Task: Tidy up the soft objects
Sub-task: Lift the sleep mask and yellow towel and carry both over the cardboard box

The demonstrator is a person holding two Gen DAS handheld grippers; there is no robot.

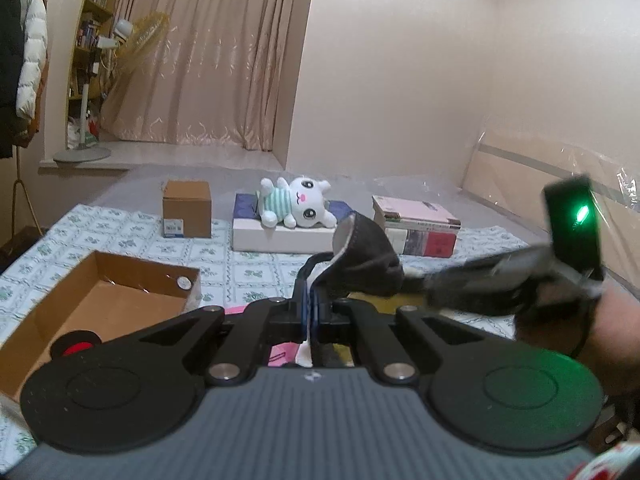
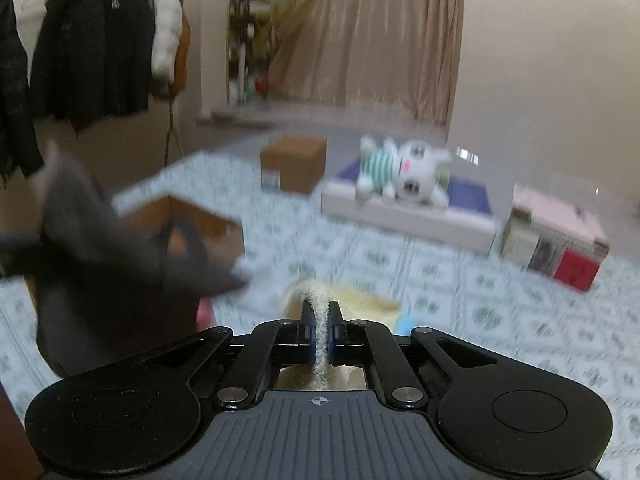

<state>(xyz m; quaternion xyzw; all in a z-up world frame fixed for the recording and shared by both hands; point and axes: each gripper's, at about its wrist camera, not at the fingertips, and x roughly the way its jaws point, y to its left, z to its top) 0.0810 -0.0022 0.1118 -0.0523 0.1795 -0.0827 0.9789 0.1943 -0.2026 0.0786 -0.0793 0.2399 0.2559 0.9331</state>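
Note:
My left gripper [image 1: 312, 300] is shut on a dark grey sock [image 1: 364, 256] with a pale lining, held up above the bed. My right gripper [image 2: 320, 320] is shut on a fuzzy cream-yellow sock [image 2: 320, 300] that hangs down below it. In the blurred right wrist view the grey sock [image 2: 100, 232] and left gripper show at the left, in front of an open cardboard box [image 2: 208, 224]. That box [image 1: 100, 304] lies at the lower left in the left wrist view. The right gripper's body shows blurred at the right of that view.
A white plush toy [image 1: 296, 202] lies on a flat white box [image 1: 280, 236]. A small closed cardboard box [image 1: 187, 208] stands left of it, a stack of books [image 1: 420, 228] right. The bed has a green-patterned sheet [image 1: 248, 268]. Coats [image 2: 92, 40] hang at the left.

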